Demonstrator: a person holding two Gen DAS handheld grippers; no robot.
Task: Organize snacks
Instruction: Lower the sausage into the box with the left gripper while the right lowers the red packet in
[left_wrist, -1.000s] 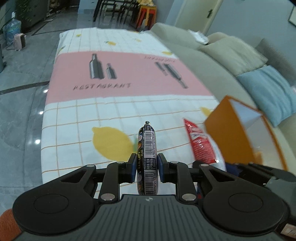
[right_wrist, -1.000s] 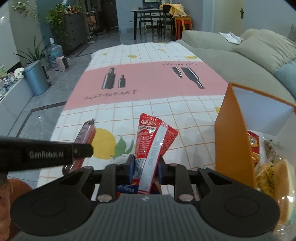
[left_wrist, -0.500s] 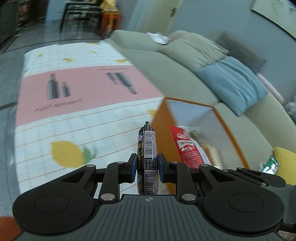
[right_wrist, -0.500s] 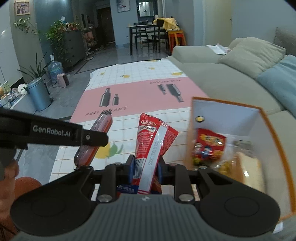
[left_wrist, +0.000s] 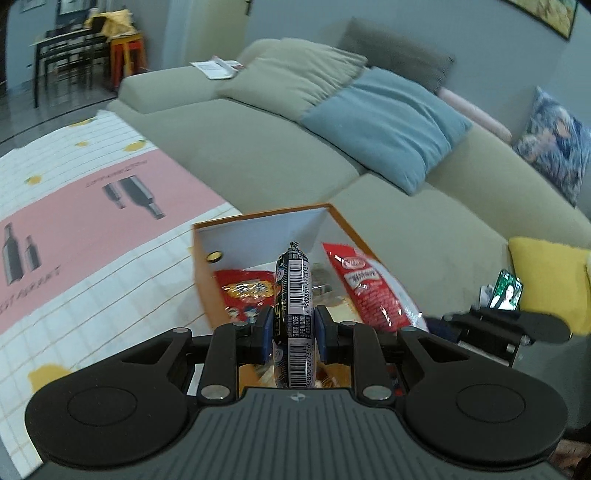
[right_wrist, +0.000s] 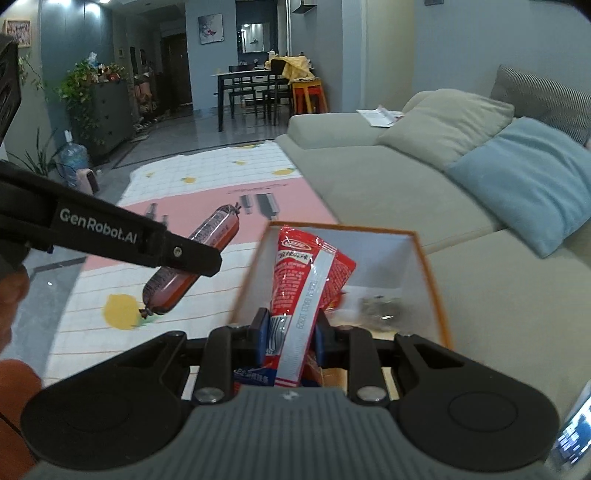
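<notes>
Hovering over orange box (left_wrist: 207, 271) — left tool (left_wrist: 293, 328) clamped on sausage stick (left_wrist: 293, 295), long axis pointing forward over box opening at frame centre. Right tool (right_wrist: 290, 334) clamped on red snack packet (right_wrist: 303, 273), upright, also above box — both near; drop lies straight below.
</notes>
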